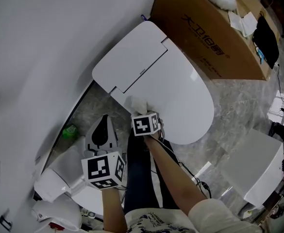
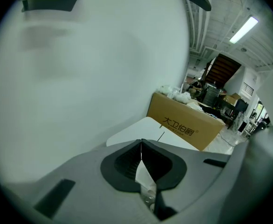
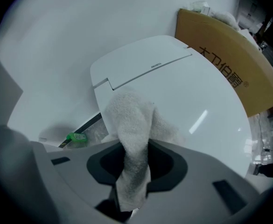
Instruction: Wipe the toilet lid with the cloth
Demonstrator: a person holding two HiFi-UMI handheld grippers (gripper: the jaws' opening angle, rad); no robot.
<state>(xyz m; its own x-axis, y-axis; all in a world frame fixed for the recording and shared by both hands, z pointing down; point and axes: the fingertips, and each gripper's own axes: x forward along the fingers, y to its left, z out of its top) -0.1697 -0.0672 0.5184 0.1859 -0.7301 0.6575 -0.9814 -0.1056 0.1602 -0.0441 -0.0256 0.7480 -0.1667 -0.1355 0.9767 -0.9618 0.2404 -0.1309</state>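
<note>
A plain white wall [image 1: 44,42] and a grey marbled floor [image 1: 234,106] frame the closed toilet lid [image 1: 180,91], glossy white, with a brown printed cardboard box [image 1: 209,38] standing just beside its far side. The right tongs [image 3: 134,146] are clenched on the cloth [image 3: 129,120], a white terry rag whose upper part is bunched between the dark pads while its free end hangs back toward the camera. The cloth's bunched part touches the lid at the near edge, close to the seam of the rear hinge cover. The left tongs [image 2: 141,143] are held off to the side by the wall (away from the lid), their tips pressed together with nothing between them. A small green object [image 1: 70,131] lies on the floor at the foot of the wall, beside the toilet. Another white fixture [image 1: 256,169] sits well apart at the right, and a person's bare forearm [image 1: 175,174] reaches in from below.
</note>
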